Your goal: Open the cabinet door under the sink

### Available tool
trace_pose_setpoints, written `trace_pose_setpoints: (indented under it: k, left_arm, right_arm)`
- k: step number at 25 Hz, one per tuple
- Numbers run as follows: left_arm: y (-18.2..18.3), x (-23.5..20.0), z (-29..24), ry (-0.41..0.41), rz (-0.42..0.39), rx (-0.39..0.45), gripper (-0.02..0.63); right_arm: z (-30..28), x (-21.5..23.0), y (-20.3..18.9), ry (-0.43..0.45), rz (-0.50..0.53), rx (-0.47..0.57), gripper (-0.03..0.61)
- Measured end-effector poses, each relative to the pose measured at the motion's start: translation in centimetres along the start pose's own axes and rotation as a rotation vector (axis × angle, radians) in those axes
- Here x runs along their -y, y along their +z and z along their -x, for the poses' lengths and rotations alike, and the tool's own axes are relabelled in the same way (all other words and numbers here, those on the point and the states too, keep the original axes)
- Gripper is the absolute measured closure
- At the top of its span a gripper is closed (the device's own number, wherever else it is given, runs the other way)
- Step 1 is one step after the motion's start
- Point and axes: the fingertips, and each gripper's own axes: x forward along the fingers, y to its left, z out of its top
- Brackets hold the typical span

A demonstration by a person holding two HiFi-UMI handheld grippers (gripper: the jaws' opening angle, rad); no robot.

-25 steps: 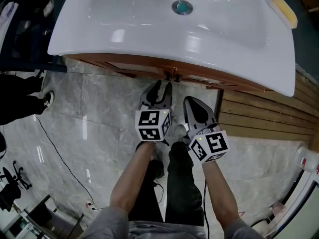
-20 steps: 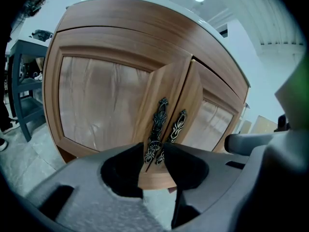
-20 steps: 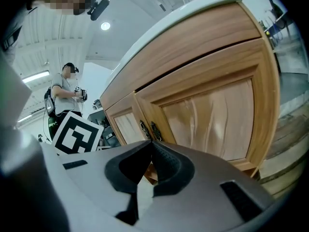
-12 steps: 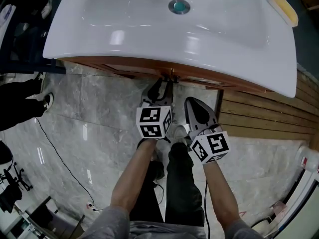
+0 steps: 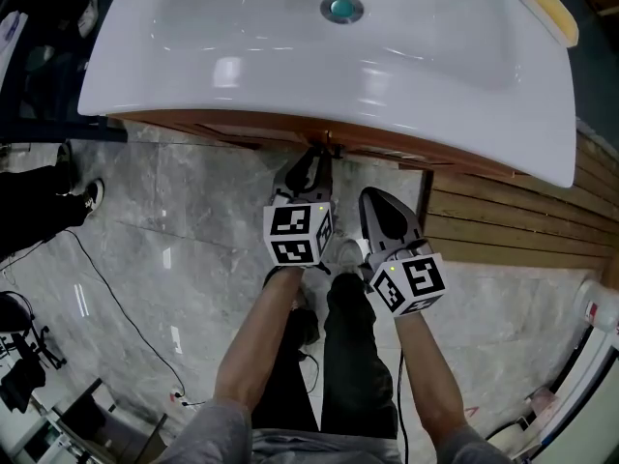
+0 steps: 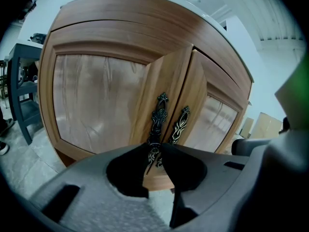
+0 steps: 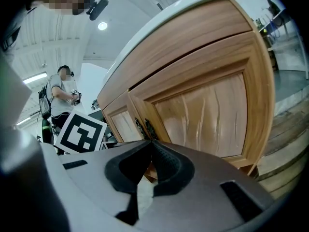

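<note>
A white sink (image 5: 290, 66) sits on a wooden cabinet (image 5: 242, 129) over a grey marble floor (image 5: 174, 220). The person stands at the front with both arms out. The cabinet's left door (image 6: 96, 105) and right door (image 6: 217, 115) meet in the middle, and each carries an ornate dark metal pull beside the seam: the left handle (image 6: 158, 115) and the right handle (image 6: 179, 124), side by side and upright. The left gripper (image 5: 314, 158) reaches up under the sink's front edge to those pulls. In its own view the left gripper (image 6: 154, 148) has its jaws closing round the lower end of the left handle, which stands between the tips. The pads look just short of pinching it, though the gap is too narrow to be sure. The right gripper (image 5: 370, 194) hangs just beside the left one, a little further from the cabinet, its marker cube next to the left's. In its own view the right gripper (image 7: 152, 143) is clenched, tips together with nothing between them, and it points at the cabinet front near the seam. Wooden slats (image 5: 503, 220) cover the floor to the right of the cabinet. A thin cable (image 5: 106, 288) trails over the marble at the left. Another person (image 7: 60, 91) stands far behind the left gripper's cube.
</note>
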Motion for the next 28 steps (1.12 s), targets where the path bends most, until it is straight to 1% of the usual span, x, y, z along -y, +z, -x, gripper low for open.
trace_pose_setpoints:
  k: [5, 11, 14, 16, 20, 23, 28]
  left_arm:
    - [-0.1, 0.0, -0.1, -0.011, 0.004, -0.04, 0.528]
    - [0.1, 0.2, 0.2, -0.012, -0.008, -0.023, 0.53]
    - [0.1, 0.3, 0.5, -0.021, 0.007, -0.019, 0.531]
    - [-0.1, 0.4, 0.9, -0.046, 0.007, -0.017, 0.531]
    - [-1.2, 0.3, 2.9, -0.085, -0.017, -0.02, 0.531]
    - [-1.9, -0.2, 4.5, -0.117, -0.028, -0.025, 0.531]
    - [-2.5, -0.8, 6.7, -0.2, -0.059, -0.038, 0.531]
  right_arm:
    - [0.2, -0.2, 0.5, 0.005, -0.023, -0.021, 0.569]
    - [0.5, -0.7, 1.8, 0.032, -0.03, -0.043, 0.569]
    - [0.5, -0.8, 1.8, 0.045, -0.023, -0.055, 0.569]
    - [0.5, -1.0, 1.3, 0.049, -0.021, -0.064, 0.569]
    - [1.4, -2.2, -0.3, 0.048, -0.015, -0.081, 0.569]
    - [2.1, -3.7, -1.9, 0.025, -0.022, -0.086, 0.569]
    - [3.4, -6.8, -3.7, -0.028, -0.033, -0.078, 0.569]
